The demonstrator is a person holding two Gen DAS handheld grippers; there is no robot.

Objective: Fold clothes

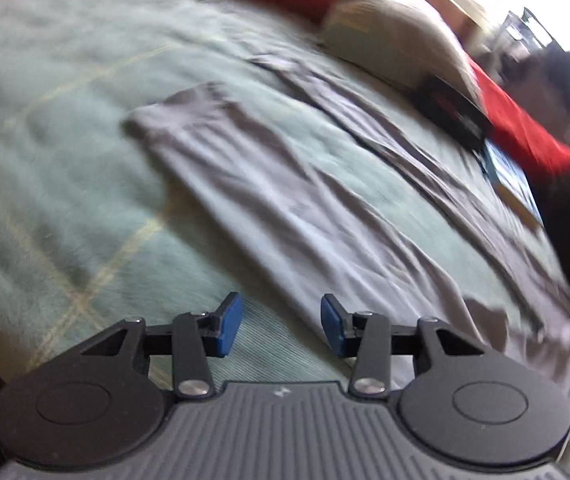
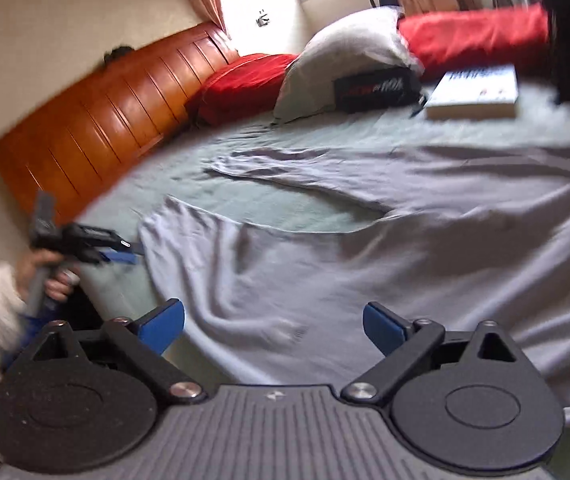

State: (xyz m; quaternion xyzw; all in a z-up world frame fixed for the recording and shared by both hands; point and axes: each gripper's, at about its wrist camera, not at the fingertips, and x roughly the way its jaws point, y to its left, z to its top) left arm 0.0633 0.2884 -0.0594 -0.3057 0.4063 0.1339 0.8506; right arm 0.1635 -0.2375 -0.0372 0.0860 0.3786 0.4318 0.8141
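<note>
Blue pads sit at the bottom of both wrist views. The left hand-held gripper [image 1: 281,326] is released, its jaws apart above the bed [image 1: 45,140] at the near edge of the grey garment [image 1: 285,200], gripping nothing. The right hand-held gripper [image 2: 273,328] is likewise spread wide and empty, low over the garment's crumpled hem at bottom centre.

The grey garment lies spread flat across the pale green bed cover, filling the middle and right of the right wrist view, with one long sleeve [image 2: 285,168] stretched toward the upper left. At the left edge of that view a hand [image 2: 51,276] holds the left tool just beside the garment's corner.

Farther back, a book [image 2: 477,92], a grey pillow [image 2: 345,52] and red cushions [image 2: 245,80] lie against the wooden headboard [image 2: 97,120].
</note>
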